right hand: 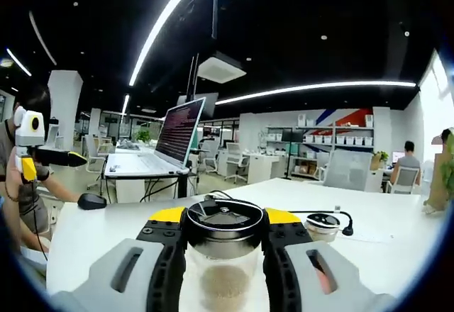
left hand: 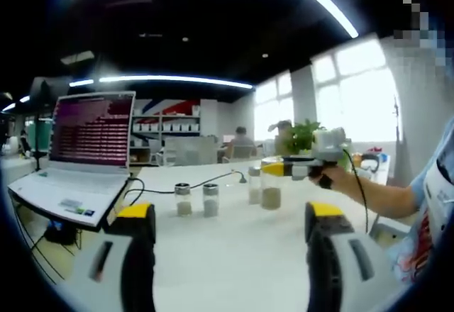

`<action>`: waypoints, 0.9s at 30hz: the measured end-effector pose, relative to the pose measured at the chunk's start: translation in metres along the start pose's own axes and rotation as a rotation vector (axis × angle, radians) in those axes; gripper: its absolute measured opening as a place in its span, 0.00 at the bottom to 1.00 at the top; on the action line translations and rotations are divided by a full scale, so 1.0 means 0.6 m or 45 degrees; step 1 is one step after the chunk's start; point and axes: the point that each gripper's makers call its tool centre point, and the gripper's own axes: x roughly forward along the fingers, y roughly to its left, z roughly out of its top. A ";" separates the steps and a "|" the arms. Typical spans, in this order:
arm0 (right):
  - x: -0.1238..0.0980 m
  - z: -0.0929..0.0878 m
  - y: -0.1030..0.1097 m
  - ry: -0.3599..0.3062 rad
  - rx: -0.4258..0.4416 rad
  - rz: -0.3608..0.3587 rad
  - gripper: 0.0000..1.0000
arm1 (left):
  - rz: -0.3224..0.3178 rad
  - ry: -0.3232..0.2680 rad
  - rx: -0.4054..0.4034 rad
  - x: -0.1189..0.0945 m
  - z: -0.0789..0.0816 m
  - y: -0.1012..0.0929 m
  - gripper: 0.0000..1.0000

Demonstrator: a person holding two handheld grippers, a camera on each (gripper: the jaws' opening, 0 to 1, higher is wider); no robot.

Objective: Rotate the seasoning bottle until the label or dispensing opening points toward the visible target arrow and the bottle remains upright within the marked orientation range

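- Yellow-tipped, the right gripper [right hand: 223,244] has its two jaws pressed against either side of a clear glass seasoning bottle [right hand: 223,259], clamping it just under the cap.
- That bottle stands upright between the jaws, low in the middle of the right gripper view; it has a dark, shiny round lid and a layer of pale brown seasoning [right hand: 223,283] in its lower part.
- No label or writing can be read on the bottle, and no arrow mark can be made out on the white table [right hand: 397,252].
- From the left gripper view the same bottle [left hand: 271,188] shows across the table, held at its top by the right gripper [left hand: 273,169] in a person's hand [left hand: 333,177].
- Well apart and holding nothing, the left gripper [left hand: 230,223] has its jaws spread wide over bare table [left hand: 227,262]; it also shows at the left edge of the right gripper view [right hand: 79,159].
- Three smaller glass jars [left hand: 184,199] stand in a loose row on the table near the held bottle, each with some pale contents.
- An open laptop [left hand: 81,156] sits at the table's left end; its screen carries rows of text too small to read.
- A black cable [left hand: 202,183] runs across the table behind the jars.
- Another small lidded jar [right hand: 323,225] stands just right of the right gripper's jaw.
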 end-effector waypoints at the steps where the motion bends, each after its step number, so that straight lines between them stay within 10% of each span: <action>1: -0.003 0.001 0.004 0.003 -0.005 0.008 0.40 | 0.001 0.000 0.000 0.000 0.000 0.000 0.92; 27: -0.077 -0.026 0.052 -0.026 0.044 0.035 0.40 | -0.002 -0.010 -0.047 0.007 -0.008 -0.006 0.92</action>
